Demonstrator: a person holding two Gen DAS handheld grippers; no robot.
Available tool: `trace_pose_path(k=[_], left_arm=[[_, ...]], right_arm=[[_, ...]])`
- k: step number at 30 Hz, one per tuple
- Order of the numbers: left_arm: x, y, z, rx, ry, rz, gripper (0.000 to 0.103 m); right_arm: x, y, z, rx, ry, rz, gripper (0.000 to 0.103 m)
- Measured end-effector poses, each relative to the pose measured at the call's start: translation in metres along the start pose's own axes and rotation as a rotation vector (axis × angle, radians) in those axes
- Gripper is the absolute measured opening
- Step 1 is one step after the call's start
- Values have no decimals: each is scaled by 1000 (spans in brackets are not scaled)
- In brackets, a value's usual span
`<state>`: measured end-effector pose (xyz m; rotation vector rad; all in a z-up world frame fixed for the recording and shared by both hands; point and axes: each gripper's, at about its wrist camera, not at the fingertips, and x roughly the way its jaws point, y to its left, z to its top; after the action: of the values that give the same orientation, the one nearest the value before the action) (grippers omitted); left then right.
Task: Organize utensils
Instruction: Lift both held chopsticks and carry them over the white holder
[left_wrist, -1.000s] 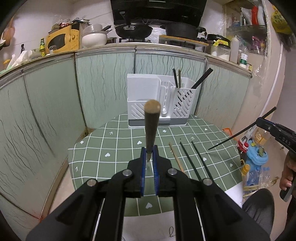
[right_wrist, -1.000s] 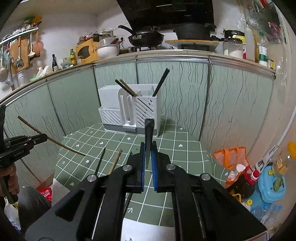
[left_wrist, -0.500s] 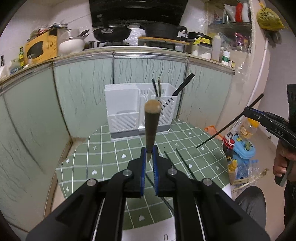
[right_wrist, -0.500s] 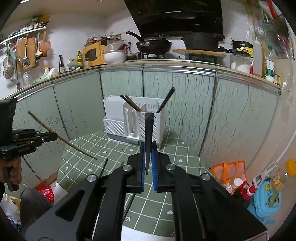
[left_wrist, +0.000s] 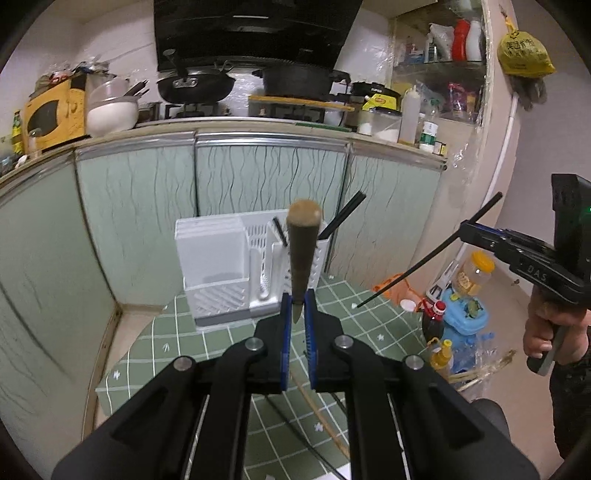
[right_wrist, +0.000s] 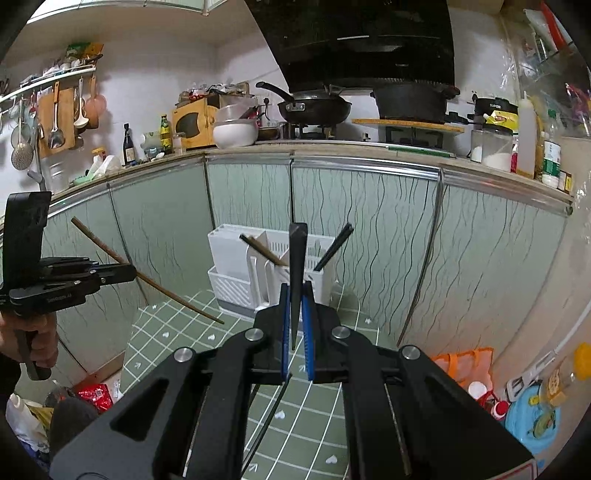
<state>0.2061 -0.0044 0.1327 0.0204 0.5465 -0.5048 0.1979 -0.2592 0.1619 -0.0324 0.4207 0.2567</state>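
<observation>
A lived-in home kitchen: a black wok (right_wrist: 314, 107) and pot (right_wrist: 410, 99) sit on the stove under a range hood (right_wrist: 365, 40), ladles (right_wrist: 55, 118) hang from a wall rail, and bottles crowd the worktop (right_wrist: 369, 151).

The left gripper (left_wrist: 297, 317), black with blue-edged fingers, is raised and pinches a brown wooden chopstick (left_wrist: 302, 254) that points up and away. The right gripper (right_wrist: 295, 321), of the same build, clamps a black chopstick (right_wrist: 296, 273) likewise. Each is held by a bare hand on its pistol grip: the right hand (left_wrist: 550, 332) and the left hand (right_wrist: 35, 341).
</observation>
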Motion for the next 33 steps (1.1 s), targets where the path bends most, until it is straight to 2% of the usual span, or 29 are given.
trace_pose_path(k=[18, 33], left_arm=[[37, 3, 76, 4, -37, -77, 8], [91, 6, 107, 24, -33, -62, 8]], right_arm=[[37, -21, 66, 22, -50, 26, 6], [90, -43, 90, 39, -53, 37, 6]])
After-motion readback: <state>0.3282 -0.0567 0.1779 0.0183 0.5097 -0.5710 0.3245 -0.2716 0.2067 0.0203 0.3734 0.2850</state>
